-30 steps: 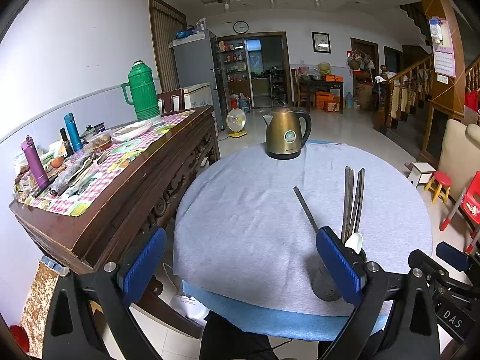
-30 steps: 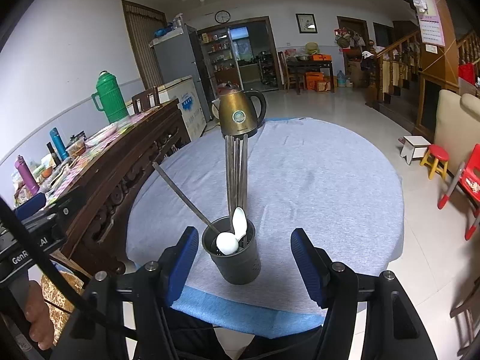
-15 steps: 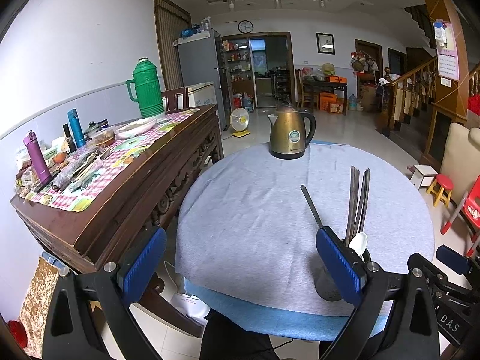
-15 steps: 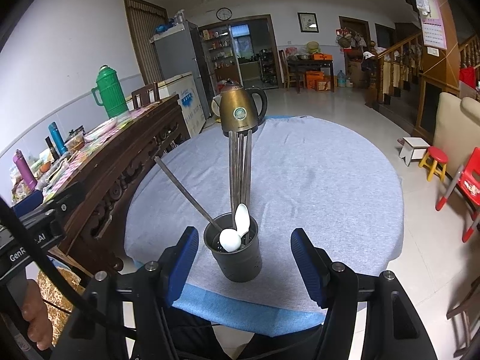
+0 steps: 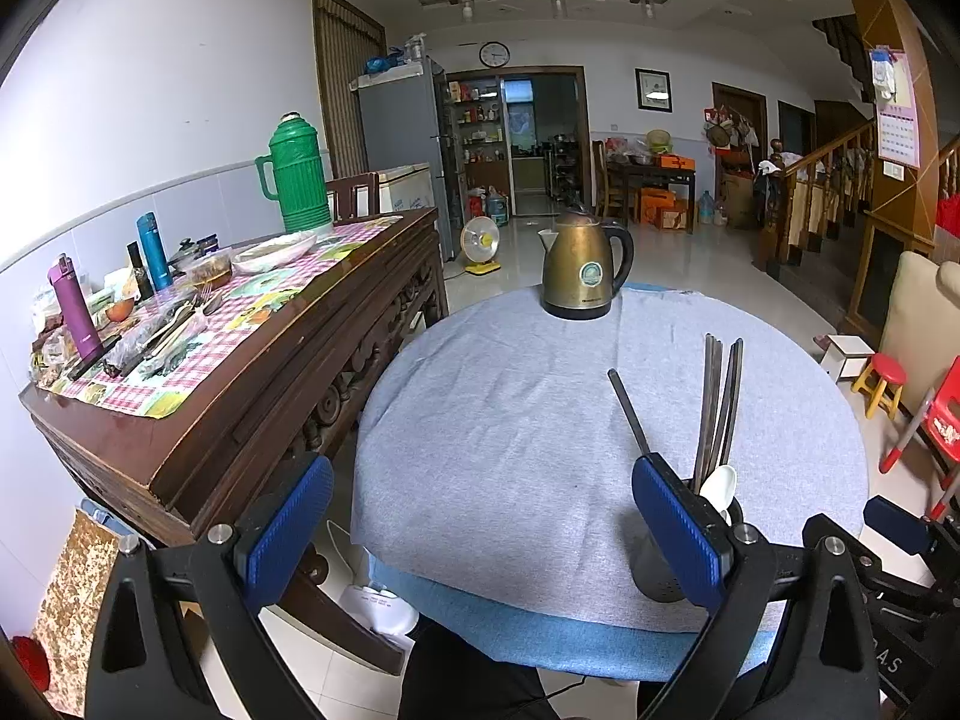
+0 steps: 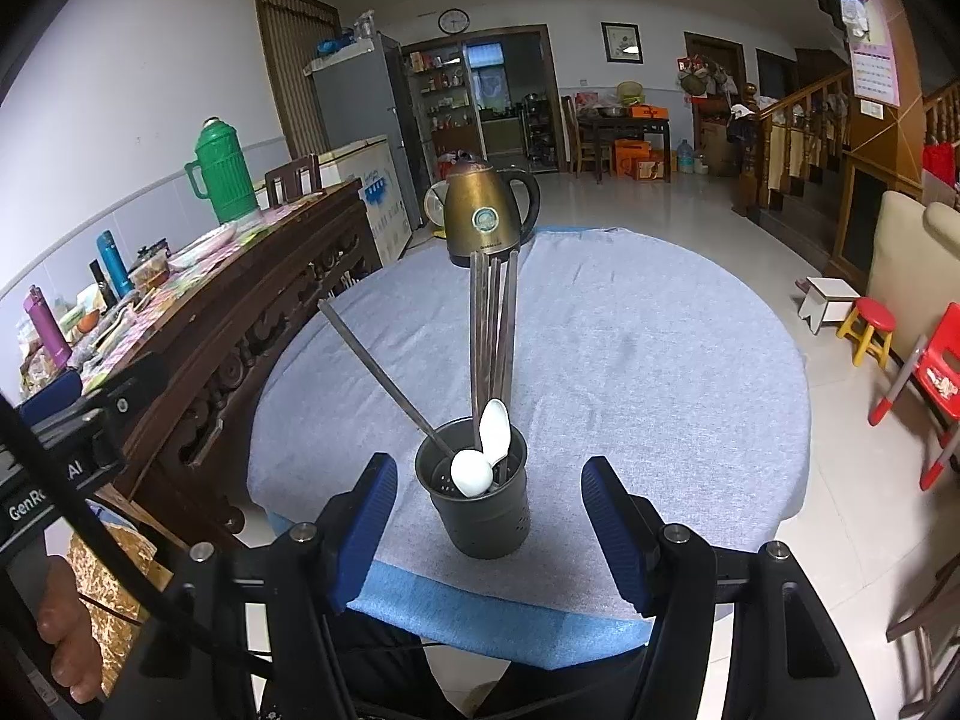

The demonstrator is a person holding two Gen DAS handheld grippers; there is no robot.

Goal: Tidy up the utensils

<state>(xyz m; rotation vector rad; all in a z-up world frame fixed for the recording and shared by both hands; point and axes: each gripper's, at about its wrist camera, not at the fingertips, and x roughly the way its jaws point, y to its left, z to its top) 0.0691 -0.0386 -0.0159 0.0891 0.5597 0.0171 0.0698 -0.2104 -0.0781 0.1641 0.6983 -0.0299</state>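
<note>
A dark grey utensil holder (image 6: 474, 504) stands near the front edge of the round table with the grey cloth (image 6: 630, 360). It holds several upright chopsticks (image 6: 495, 330), one chopstick leaning left (image 6: 378, 372), and two white spoons (image 6: 471, 471). My right gripper (image 6: 487, 480) is open, with a finger on each side of the holder and neither touching it. My left gripper (image 5: 480, 516) is open over the table's front left edge with nothing between its fingers. In the left wrist view, its right finger hides part of the holder (image 5: 657, 570).
A brass-coloured kettle (image 6: 486, 213) stands at the far side of the table. Left of the table is a cluttered wooden sideboard (image 5: 240, 390) with a green thermos (image 5: 297, 174). A small red stool (image 6: 867, 330) and a red chair stand on the floor to the right. A hand (image 6: 66, 642) grips the left tool.
</note>
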